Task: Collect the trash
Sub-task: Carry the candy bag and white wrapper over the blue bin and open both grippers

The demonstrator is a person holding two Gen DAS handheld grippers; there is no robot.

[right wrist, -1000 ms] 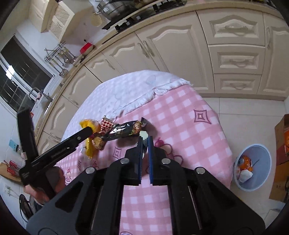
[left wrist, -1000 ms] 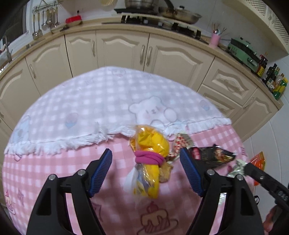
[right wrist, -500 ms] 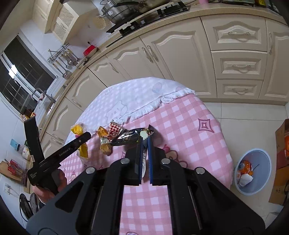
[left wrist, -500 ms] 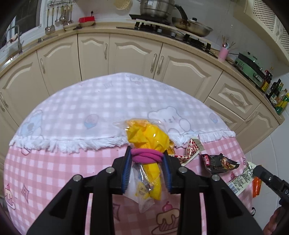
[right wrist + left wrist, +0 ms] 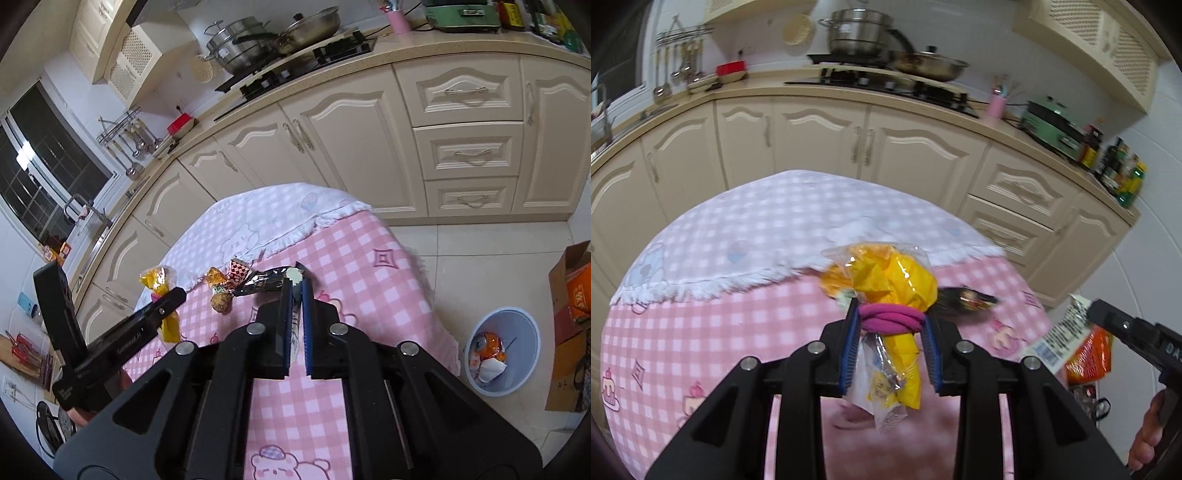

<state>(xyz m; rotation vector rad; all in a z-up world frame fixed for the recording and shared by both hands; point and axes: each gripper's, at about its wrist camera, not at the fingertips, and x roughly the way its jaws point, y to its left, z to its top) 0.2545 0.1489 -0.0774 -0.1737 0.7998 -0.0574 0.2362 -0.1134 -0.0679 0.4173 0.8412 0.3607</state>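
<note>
Left wrist view: the left tongs [image 5: 891,341] clamp a yellow bag [image 5: 894,280] at its magenta band [image 5: 891,318], above the pink-checked desk [image 5: 701,332].

Right wrist view: the right tongs [image 5: 294,299] pinch a white wrapper [image 5: 294,275], above the desk; a blue bin [image 5: 517,384] stands on the floor beside the desk.

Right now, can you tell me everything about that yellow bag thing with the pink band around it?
The crinkly yellow plastic bag is bunched up inside clear film, cinched at its middle by a thick magenta hair band. The left gripper has its jaws shut on it at the band. Its puffy top sticks up, its tail hangs down, and it looks lifted above the pink checked tablecloth.
</note>
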